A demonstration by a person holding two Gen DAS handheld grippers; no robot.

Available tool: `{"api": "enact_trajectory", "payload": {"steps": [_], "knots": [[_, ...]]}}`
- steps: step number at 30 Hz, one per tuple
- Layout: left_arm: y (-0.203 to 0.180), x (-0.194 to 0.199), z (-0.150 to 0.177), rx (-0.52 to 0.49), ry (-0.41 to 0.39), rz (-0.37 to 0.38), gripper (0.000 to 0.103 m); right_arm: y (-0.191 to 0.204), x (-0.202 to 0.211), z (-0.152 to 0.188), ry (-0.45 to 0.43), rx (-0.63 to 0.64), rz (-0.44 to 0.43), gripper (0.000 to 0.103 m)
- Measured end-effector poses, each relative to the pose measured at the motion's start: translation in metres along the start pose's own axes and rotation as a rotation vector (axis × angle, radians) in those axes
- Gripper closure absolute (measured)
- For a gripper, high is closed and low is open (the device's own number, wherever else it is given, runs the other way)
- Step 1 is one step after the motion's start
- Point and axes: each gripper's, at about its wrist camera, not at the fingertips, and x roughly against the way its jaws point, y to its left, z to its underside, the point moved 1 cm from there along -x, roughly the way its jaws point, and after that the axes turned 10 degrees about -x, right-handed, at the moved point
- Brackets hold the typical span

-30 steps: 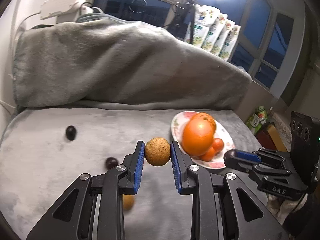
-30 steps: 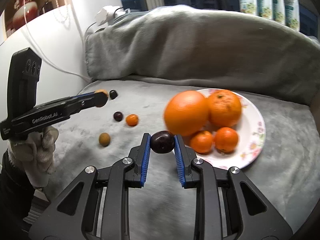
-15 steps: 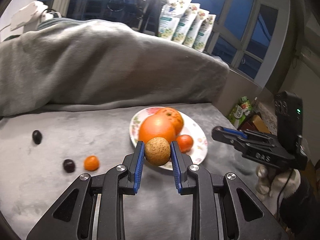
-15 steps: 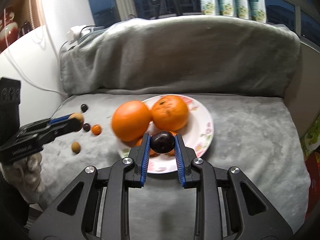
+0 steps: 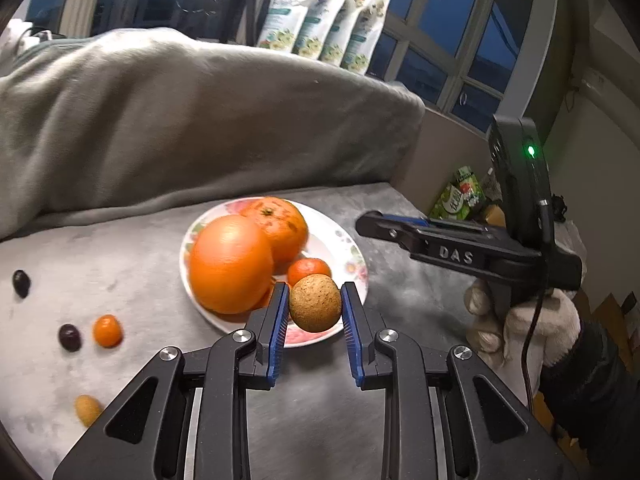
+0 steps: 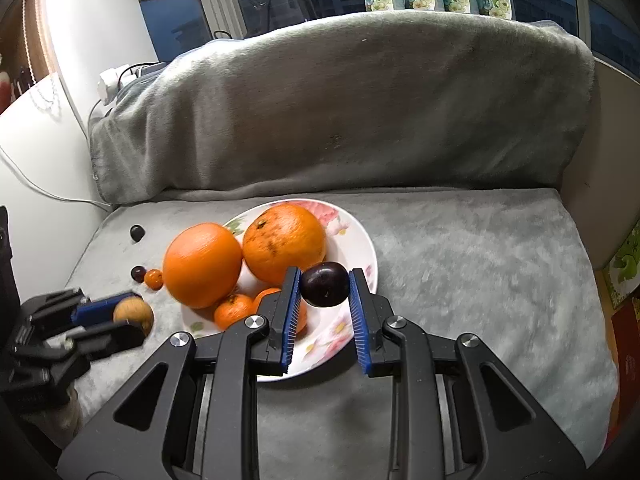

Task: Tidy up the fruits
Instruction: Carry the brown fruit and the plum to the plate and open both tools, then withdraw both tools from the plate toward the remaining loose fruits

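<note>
My left gripper (image 5: 315,309) is shut on a round brown fruit (image 5: 315,302) and holds it over the near rim of the floral plate (image 5: 348,248). My right gripper (image 6: 325,285) is shut on a dark plum (image 6: 325,284) above the plate's right side (image 6: 366,248). The plate holds two big oranges (image 6: 202,266) (image 6: 284,244) and small tangerines (image 6: 233,311). On the grey cloth to the left lie a small tangerine (image 5: 107,331), two dark fruits (image 5: 69,337) (image 5: 21,283) and a tan fruit (image 5: 87,410). The right gripper also shows in the left wrist view (image 5: 370,226).
A grey blanket-covered backrest (image 6: 360,112) rises behind the seat. Pouches (image 5: 324,32) stand on the window sill. A white wall and cable (image 6: 40,188) are at the left. Boxes (image 5: 460,200) sit beyond the seat's right edge.
Both grippers have moved in over the plate with their fruits still held. The left one swung right, and the right one moved forward and right over the plate's right side.
</note>
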Motion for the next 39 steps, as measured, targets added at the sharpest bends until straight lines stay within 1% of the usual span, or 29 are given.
{"api": "enact_trajectory", "payload": {"steps": [4,16,31,32,33,34,35,36,38,39], "knots": [[-0.006,-0.012,-0.002,-0.012,0.018,0.006,0.079,-0.005,-0.006,-0.006,0.006,-0.008,-0.005,0.078],[-0.019,-0.027,0.000,-0.045,0.049,0.011,0.078,-0.007,-0.026,-0.014,0.029,0.002,-0.015,0.078],[-0.023,-0.033,-0.002,-0.061,0.053,-0.014,0.078,-0.004,-0.028,-0.013,0.031,0.004,-0.033,0.077],[-0.024,-0.033,-0.002,-0.063,0.052,-0.019,0.078,-0.003,-0.028,-0.013,0.031,0.005,-0.028,0.074],[-0.024,-0.033,-0.002,-0.066,0.050,-0.023,0.073,-0.003,-0.028,-0.013,0.029,0.005,-0.025,0.061],[-0.025,-0.033,-0.002,-0.069,0.047,-0.026,0.069,-0.004,-0.026,-0.014,0.020,0.000,-0.025,0.043],[-0.025,-0.032,-0.002,-0.070,0.044,-0.030,0.062,-0.004,-0.024,-0.014,0.010,-0.003,-0.026,0.037],[-0.025,-0.031,-0.002,-0.071,0.041,-0.035,0.058,-0.004,-0.022,-0.015,-0.001,-0.005,-0.026,0.034],[-0.024,-0.030,-0.002,-0.073,0.037,-0.038,0.056,-0.004,-0.018,-0.016,-0.015,-0.006,-0.024,0.034],[-0.024,-0.029,-0.002,-0.075,0.035,-0.041,0.051,-0.004,-0.018,-0.016,-0.016,-0.008,-0.022,0.032]]}}
